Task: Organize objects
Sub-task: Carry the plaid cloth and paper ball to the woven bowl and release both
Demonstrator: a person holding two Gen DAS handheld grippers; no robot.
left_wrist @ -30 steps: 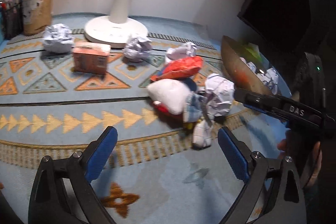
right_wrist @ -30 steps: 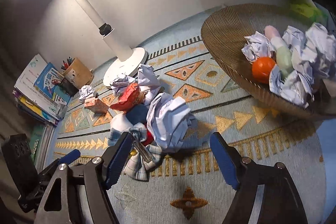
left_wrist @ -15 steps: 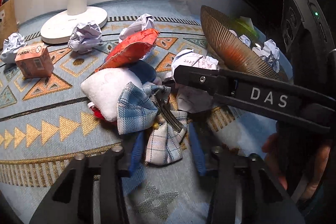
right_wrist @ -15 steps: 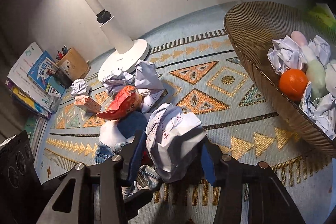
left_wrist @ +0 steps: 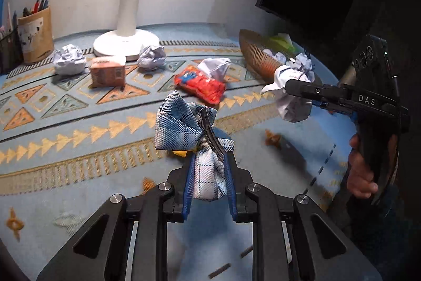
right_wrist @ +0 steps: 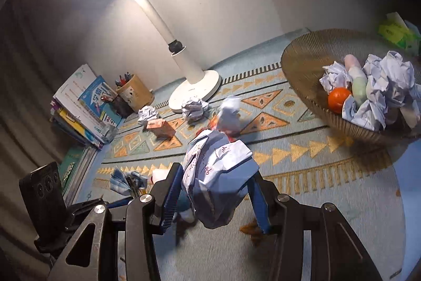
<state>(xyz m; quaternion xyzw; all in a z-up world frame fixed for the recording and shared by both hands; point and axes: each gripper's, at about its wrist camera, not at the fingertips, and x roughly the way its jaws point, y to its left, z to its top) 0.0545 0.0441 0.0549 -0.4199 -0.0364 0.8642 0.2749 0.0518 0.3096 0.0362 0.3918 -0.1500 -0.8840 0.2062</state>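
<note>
Both loads are now rising off the desk, the left hand-held gripper [left_wrist: 208, 181] clamping the soft plaid hair bow [left_wrist: 189, 131] by its tail, the right hand-held gripper [right_wrist: 214, 195] squeezing a light, crushable paper ball [right_wrist: 215, 175] near the wicker basket [right_wrist: 302, 65].
</note>
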